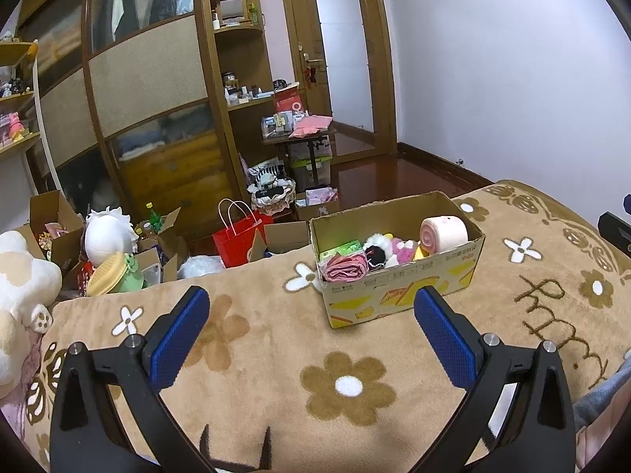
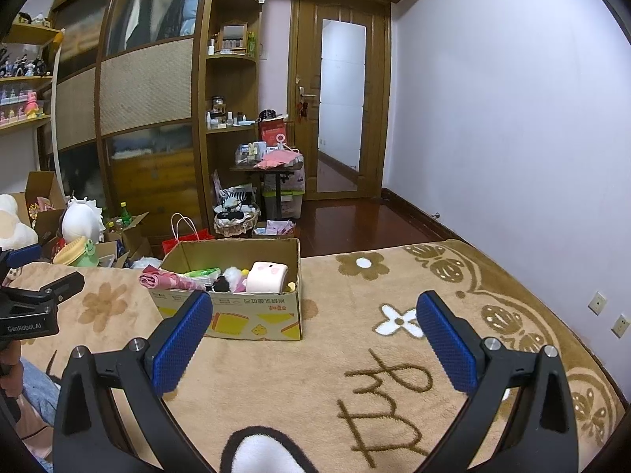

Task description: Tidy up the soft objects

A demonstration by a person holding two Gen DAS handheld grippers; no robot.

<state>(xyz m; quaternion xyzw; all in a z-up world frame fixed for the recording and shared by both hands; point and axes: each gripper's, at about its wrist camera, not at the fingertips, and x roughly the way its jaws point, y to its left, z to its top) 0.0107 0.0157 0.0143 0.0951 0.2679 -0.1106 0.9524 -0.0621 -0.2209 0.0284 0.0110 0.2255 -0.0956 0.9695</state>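
A cardboard box (image 1: 402,295) stands on the tan flowered blanket (image 1: 276,354). It holds several soft things: a pink roll-shaped plush (image 1: 443,233), a folded pink cloth (image 1: 345,267), a green pack (image 1: 341,248) and small black, white and pink plush toys (image 1: 384,252). The box (image 2: 252,315) and the pink plush (image 2: 266,277) also show in the right wrist view. My left gripper (image 1: 311,303) is open and empty, short of the box. My right gripper (image 2: 313,307) is open and empty, near the box's right front corner.
A large white and tan plush (image 1: 19,287) lies at the blanket's left edge. Beyond the bed are open boxes, a white plush head (image 1: 108,236), a red paper bag (image 1: 236,236), a small cluttered table (image 1: 299,134), a wardrobe and a door. The other gripper shows at the left edge (image 2: 27,307).
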